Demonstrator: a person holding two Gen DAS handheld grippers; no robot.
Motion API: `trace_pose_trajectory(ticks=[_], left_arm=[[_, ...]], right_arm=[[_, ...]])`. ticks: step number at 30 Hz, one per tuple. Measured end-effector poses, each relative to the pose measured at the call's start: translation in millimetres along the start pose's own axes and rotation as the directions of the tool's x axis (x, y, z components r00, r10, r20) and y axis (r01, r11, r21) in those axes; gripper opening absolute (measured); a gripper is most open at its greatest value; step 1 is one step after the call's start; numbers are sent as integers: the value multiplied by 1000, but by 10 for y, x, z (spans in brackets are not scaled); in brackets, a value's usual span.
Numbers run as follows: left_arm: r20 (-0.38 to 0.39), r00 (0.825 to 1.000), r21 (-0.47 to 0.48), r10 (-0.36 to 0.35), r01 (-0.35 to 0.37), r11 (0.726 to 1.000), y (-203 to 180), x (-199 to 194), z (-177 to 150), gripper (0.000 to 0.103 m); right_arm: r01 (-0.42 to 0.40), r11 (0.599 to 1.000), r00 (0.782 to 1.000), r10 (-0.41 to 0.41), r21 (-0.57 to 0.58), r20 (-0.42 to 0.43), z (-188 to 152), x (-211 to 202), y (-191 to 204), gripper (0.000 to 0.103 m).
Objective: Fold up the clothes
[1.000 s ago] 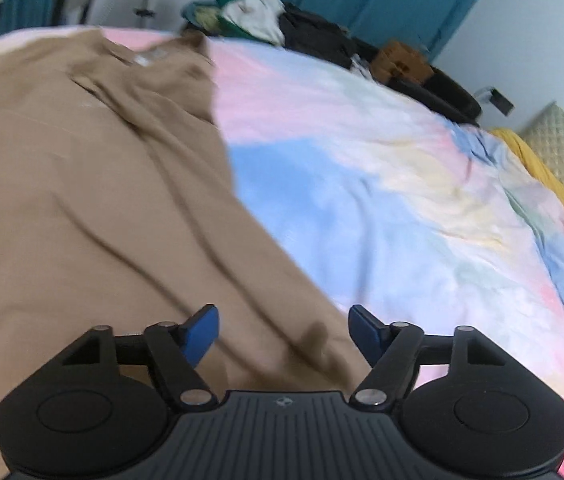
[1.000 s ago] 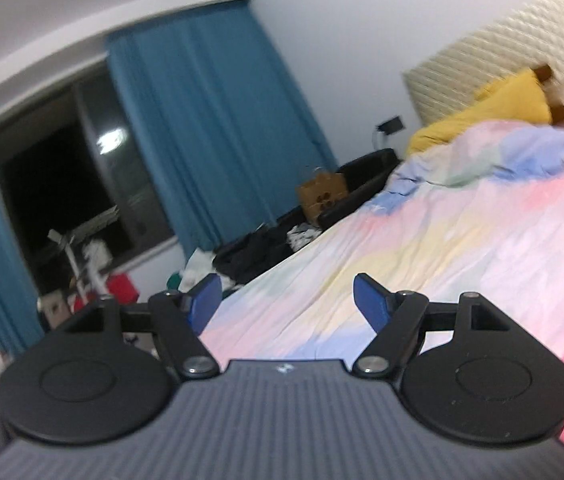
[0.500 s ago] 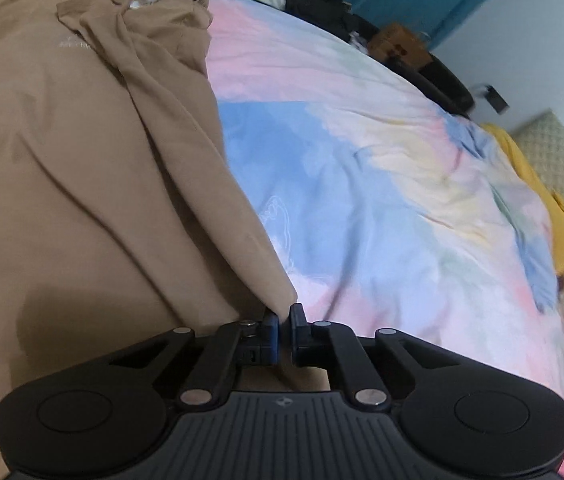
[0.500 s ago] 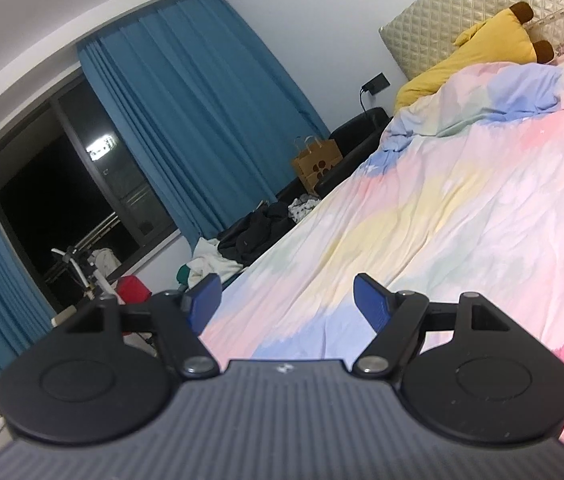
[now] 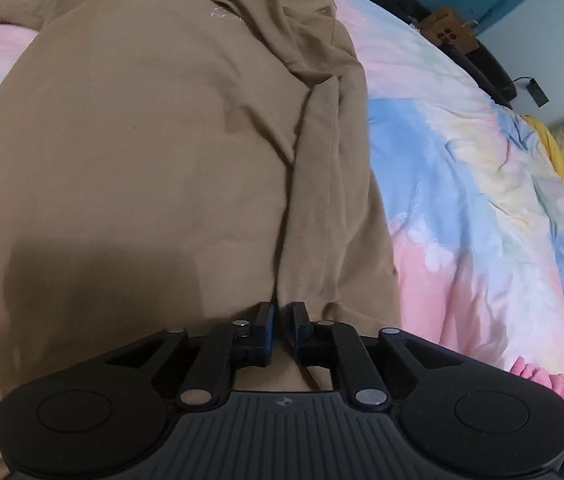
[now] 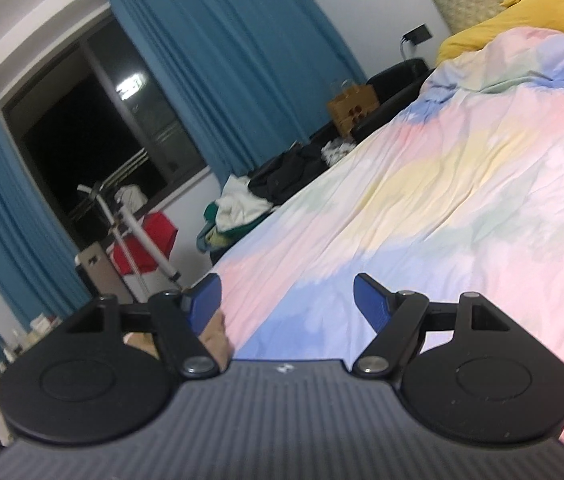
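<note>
The left gripper (image 5: 280, 320), which stood wide a second ago, now pinches the tan shirt's (image 5: 153, 152) hem fold, jaws easing apart, carrying it inward from the bed's (image 5: 462, 184) edge.

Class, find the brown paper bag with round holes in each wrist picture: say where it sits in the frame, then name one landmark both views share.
Left wrist view: the brown paper bag is at the upper right, past the far edge of the bed.
Right wrist view: the bag is above centre, right of the blue curtain.
Shared landmark: the pastel bedspread, with the yellow pillow at its head.
</note>
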State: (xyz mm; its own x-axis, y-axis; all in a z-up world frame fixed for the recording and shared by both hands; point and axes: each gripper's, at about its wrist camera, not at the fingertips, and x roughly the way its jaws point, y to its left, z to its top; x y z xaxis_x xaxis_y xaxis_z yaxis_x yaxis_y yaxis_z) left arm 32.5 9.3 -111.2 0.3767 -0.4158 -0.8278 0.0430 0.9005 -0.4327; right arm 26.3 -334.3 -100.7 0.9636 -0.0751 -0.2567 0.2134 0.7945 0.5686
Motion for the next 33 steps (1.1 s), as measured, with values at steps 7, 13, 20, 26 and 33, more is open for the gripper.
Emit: trace_pose_trajectory(ticks=[7, 13, 20, 26, 33], left_arm=[[76, 996, 107, -39, 31, 994, -376, -219, -136, 49], [50, 994, 167, -101, 92, 982, -772, -71, -310, 59], [-8, 1000, 190, 10, -8, 982, -908, 300, -454, 26], [-61, 997, 153, -51, 60, 986, -688, 39, -462, 2], [-103, 994, 154, 34, -18, 988, -361, -282, -604, 1]], right_arm=[[-11, 999, 999, 9, -34, -51, -60, 58, 101, 75], [-7, 999, 998, 5, -35, -63, -71, 77, 110, 75], [1, 999, 998, -4, -42, -64, -75, 75, 109, 75], [-3, 996, 998, -3, -90, -68, -103, 78, 174, 75], [-115, 979, 966, 72, -166, -247, -235, 257, 340, 75]])
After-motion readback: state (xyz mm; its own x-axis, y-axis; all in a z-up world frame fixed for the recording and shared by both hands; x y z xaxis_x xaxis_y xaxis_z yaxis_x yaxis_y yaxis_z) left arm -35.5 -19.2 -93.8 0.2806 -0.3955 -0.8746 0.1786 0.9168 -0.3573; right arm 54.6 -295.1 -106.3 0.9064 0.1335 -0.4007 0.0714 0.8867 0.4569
